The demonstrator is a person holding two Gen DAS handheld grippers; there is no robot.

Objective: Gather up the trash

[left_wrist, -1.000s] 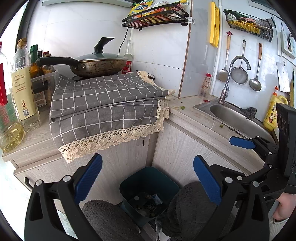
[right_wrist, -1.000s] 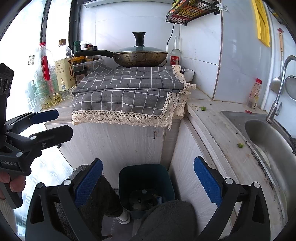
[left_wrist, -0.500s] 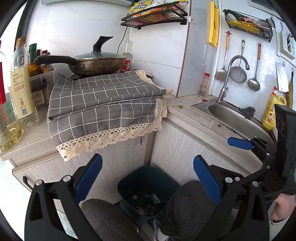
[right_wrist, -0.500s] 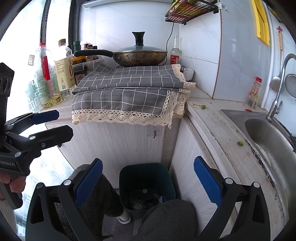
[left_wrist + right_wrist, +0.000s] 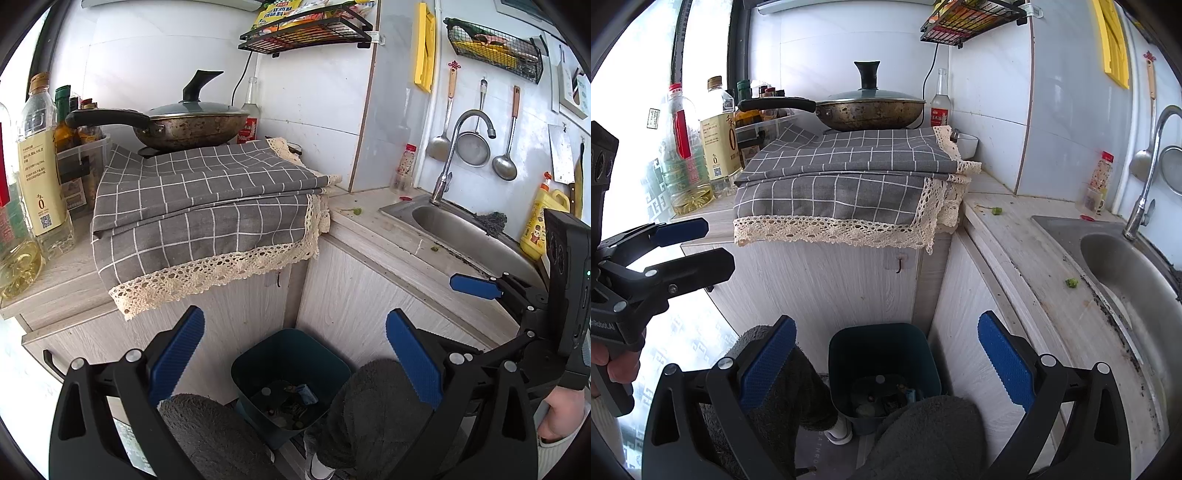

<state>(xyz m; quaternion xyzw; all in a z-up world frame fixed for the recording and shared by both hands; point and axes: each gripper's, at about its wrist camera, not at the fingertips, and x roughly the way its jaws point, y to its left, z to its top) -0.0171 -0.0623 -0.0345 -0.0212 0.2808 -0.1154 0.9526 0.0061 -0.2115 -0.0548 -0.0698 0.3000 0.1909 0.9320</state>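
A dark teal trash bin stands on the floor in the cabinet corner, with several scraps lying in its bottom. Small green vegetable scraps lie on the counter: one near the cloth's corner, another beside the sink rim. My left gripper hangs open above the bin with nothing between its blue pads. My right gripper is also open and empty, held over the bin. Each gripper shows at the edge of the other's view.
A grey checked cloth with lace trim drapes over the counter, a lidded wok behind it. Oil bottles stand at left. A steel sink with a tap is at right. A person's grey-clad knees flank the bin.
Both views have shifted slightly: the left one toward the right and a little back, the right one a little closer to the counter. Both grippers stay open and empty.
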